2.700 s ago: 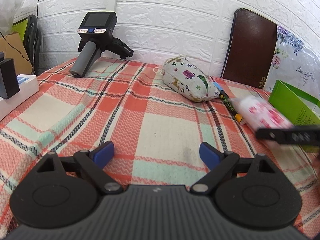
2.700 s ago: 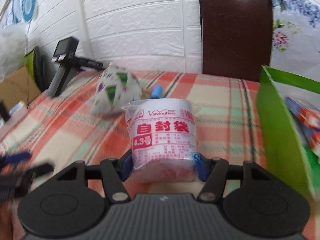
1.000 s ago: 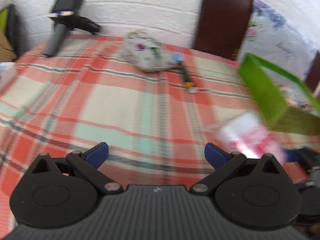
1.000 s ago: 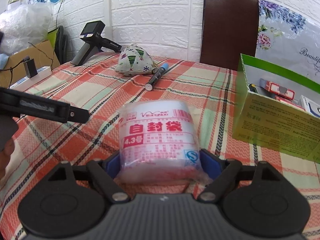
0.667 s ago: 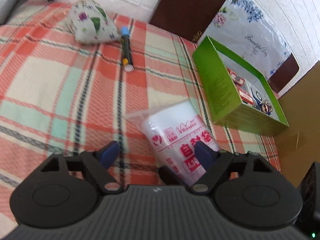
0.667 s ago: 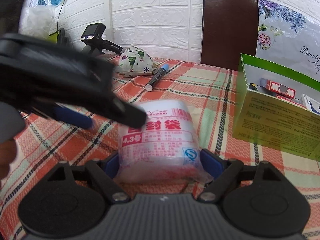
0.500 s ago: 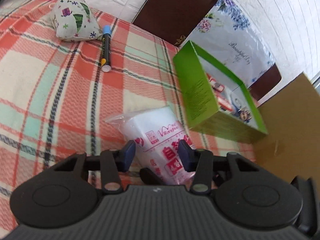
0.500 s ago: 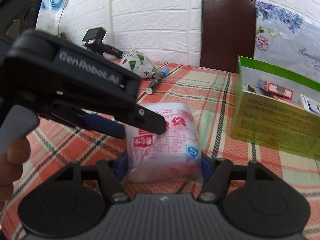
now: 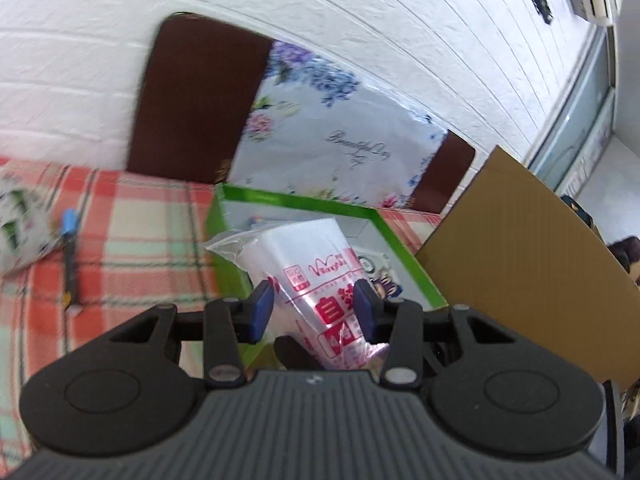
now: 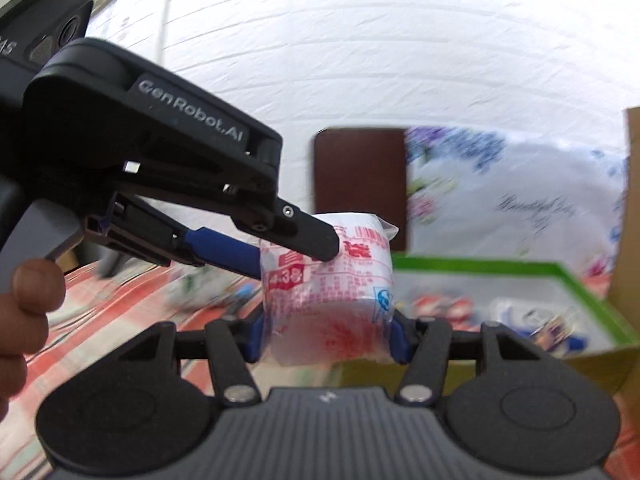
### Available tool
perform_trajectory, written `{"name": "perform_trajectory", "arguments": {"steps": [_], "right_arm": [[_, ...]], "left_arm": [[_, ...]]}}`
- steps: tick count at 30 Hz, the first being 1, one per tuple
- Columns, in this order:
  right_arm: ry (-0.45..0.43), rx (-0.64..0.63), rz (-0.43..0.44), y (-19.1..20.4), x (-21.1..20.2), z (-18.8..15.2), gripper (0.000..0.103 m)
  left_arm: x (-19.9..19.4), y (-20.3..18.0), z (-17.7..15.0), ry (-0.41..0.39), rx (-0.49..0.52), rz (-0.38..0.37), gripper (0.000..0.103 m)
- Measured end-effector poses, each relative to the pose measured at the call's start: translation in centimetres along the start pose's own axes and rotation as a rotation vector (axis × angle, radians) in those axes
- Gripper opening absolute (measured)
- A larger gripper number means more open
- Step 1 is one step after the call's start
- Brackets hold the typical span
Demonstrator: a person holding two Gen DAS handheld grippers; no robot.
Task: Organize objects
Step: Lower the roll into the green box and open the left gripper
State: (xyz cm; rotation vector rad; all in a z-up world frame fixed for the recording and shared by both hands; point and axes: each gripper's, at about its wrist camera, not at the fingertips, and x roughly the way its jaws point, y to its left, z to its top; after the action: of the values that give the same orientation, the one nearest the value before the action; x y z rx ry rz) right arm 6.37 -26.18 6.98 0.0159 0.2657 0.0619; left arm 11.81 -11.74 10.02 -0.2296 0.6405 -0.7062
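The right gripper (image 10: 326,338) has its jaws pinching the lower part of a clear packet of zip bags (image 10: 328,280) printed in red; the jaws have just been closing on it. The left gripper (image 9: 314,310) comes in from the left in the right wrist view, its jaws also pinching that packet higher up, so both hold it in the air above the plaid-covered counter (image 9: 132,236). A person's hand (image 10: 24,312) grips the left tool's handle. Just behind the packet sits an open green box (image 10: 560,270) holding small printed packs, too blurred to identify. Further left on the counter lie a blue-capped marker (image 9: 70,256) and a patterned cloth pouch (image 9: 20,232). Behind stand a brown chair back (image 9: 200,96), a floral bag (image 9: 332,136) and a white brick wall (image 9: 360,12).
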Motion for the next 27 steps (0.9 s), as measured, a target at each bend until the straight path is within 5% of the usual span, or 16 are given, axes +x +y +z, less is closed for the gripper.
{"name": "perform_trajectory", "arguments": {"steps": [3,4,6,8,11,18,23,27], "right_arm": [[0.018,0.034,-0.056,-2.4,1.8,0.4,0.057],[0.036,0.033,-0.068,-3.1,2.9,0.4,0.063],[0.087,-0.004,-0.109,-4.1,5.5,-0.2,0.075],[0.132,0.001,-0.156,-4.8,6.7,-0.8,0.075],[0.084,0.069,-0.136,-5.2,5.2,-1.3,0.078],[0.089,0.088,-0.145,-4.0,3.2,-2.3,0.078],[0.089,0.095,-0.169,-3.6,2.1,-2.7,0.081],[0.216,0.17,-0.136,-3.2,2.2,-4.7,0.081]], "left_arm": [[3.4,-1.9,1.0,0.025,0.067,0.007,0.049],[4.6,-2.4,1.1,0.032,0.106,0.034,0.057],[6.8,-2.9,0.8,0.04,0.162,0.143,0.062],[7.9,-2.4,0.4,0.064,0.175,0.234,0.061],[6.1,-0.7,-0.4,0.045,0.146,0.221,0.062],[2.7,3.6,-1.9,0.012,0.107,0.36,0.068],[-0.2,8.0,-4.4,0.012,0.076,0.521,0.07],[-2.0,11.9,-7.2,0.021,0.085,0.67,0.074]]}}
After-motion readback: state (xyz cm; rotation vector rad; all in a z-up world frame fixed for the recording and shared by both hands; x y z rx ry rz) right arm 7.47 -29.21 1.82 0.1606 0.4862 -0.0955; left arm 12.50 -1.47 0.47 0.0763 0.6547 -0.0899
